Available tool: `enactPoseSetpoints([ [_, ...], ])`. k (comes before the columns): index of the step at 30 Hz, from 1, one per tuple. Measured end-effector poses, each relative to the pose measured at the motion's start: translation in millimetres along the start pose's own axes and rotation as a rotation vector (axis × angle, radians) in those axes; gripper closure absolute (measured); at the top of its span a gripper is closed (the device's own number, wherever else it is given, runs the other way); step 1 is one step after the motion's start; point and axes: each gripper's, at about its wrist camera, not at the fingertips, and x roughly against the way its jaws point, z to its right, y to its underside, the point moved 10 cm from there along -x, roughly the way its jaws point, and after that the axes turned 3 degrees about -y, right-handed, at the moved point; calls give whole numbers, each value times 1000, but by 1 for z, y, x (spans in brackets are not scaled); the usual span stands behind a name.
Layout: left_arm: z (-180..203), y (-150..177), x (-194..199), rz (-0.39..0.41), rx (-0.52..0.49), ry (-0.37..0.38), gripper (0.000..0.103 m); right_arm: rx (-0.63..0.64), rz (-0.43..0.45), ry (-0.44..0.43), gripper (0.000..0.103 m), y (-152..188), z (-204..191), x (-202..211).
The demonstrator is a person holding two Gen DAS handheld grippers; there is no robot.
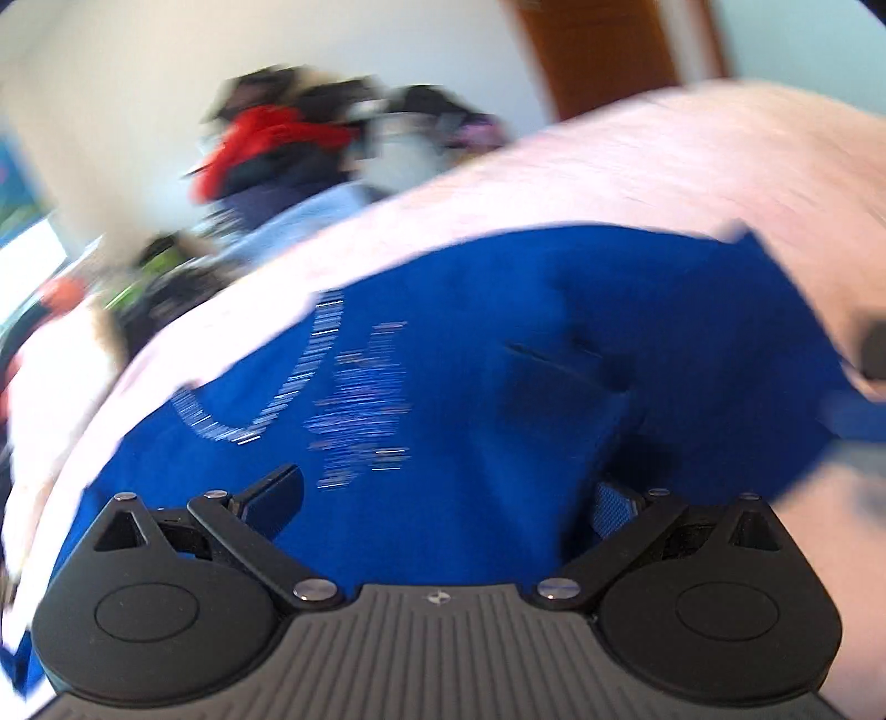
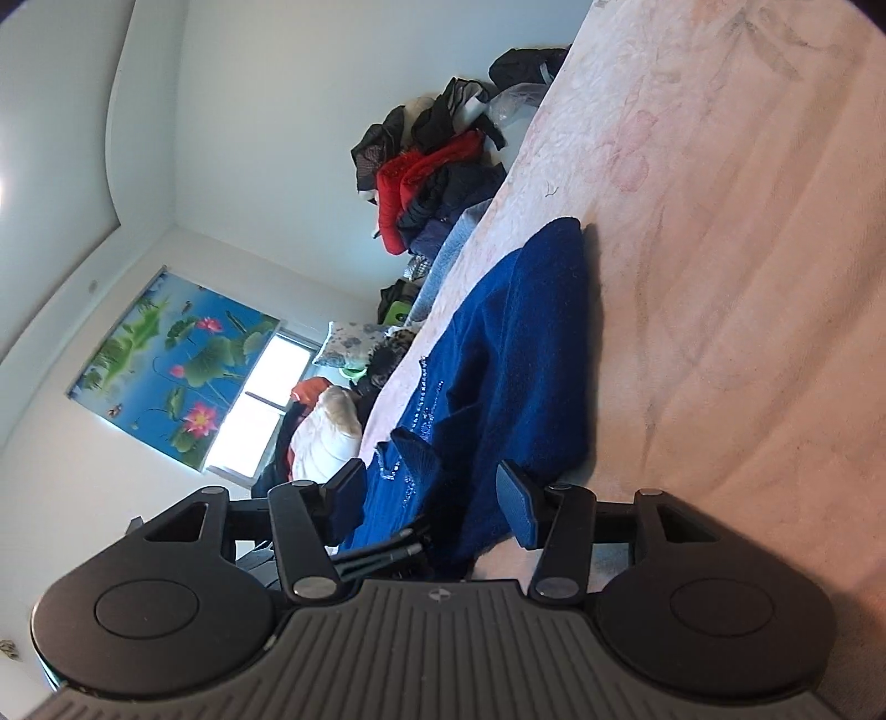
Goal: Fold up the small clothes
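Note:
A blue garment (image 1: pixel 470 360) with sparkly trim lies spread on a pink bedspread (image 1: pixel 637 160). The left wrist view is motion-blurred. My left gripper (image 1: pixel 443 504) is open just above the garment, its fingers wide apart over the cloth, holding nothing. In the right wrist view the garment (image 2: pixel 515 354) lies partly folded on the bedspread (image 2: pixel 747 249). My right gripper (image 2: pixel 437 498) is open at the garment's near edge, with cloth between its fingers. A dark part of the other gripper shows just under it.
A pile of red and dark clothes (image 2: pixel 432 171) sits at the far edge of the bed, also blurred in the left wrist view (image 1: pixel 277 149). A lotus picture (image 2: pixel 171 365) and a window (image 2: pixel 260 410) are on the wall. A wooden door (image 1: pixel 609 50) stands behind.

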Motion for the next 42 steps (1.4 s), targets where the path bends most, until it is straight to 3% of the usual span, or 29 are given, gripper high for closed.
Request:
enactPoseSetpoints([
  [2, -45, 7, -3, -45, 173, -117, 0, 13, -5, 0, 43, 2, 0, 1],
  [3, -61, 14, -2, -67, 250, -117, 0, 16, -7, -2, 42, 2, 0, 0],
  [6, -80, 32, 6, -115, 415, 21, 0, 20, -11, -11, 41, 2, -2, 0],
  [9, -75, 40, 4, -199, 539, 258, 0, 15, -12, -23, 41, 3, 1, 2],
  [13, -75, 49, -6, -309, 883, 562, 0, 11, -11, -29, 41, 3, 2, 3],
  [18, -84, 56, -3, -342, 1070, 671, 0, 12, -10, -34, 40, 6, 3, 7],
  [20, -84, 57, -6, -325, 1115, 671, 0, 16, -10, -34, 39, 7, 2, 8],
  [23, -82, 48, -10, -296, 1086, 639, 5, 18, -9, -36, 38, 8, 0, 8],
  [24, -82, 45, -11, -285, 1048, 612, 28, 19, -9, -36, 38, 8, 0, 8],
  [25, -78, 43, -15, -299, 997, 570, 68, 18, -9, -37, 38, 8, 0, 8],
  [26, -74, 44, -20, -337, 952, 538, 88, 18, -8, -37, 38, 8, 0, 8],
  [27, -68, 46, -25, -376, 912, 531, 98, 16, -8, -38, 38, 8, 0, 8],
  [31, -66, 28, -19, -305, 769, 482, 98, 9, -3, -47, 37, 9, -1, 9],
  [34, -82, -2, -10, -194, 712, 477, 98, -12, 5, -21, 33, 3, -2, 10],
  [38, -147, -47, 14, 20, 755, 455, 98, 161, 53, 71, 13, -30, -25, 11],
  [40, -198, -57, 19, 124, 835, 380, 98, 217, 42, 144, 13, -52, -27, 1],
  [42, -251, -41, 15, 160, 935, 290, 98, 235, 0, 204, 14, -68, -23, -14],
])
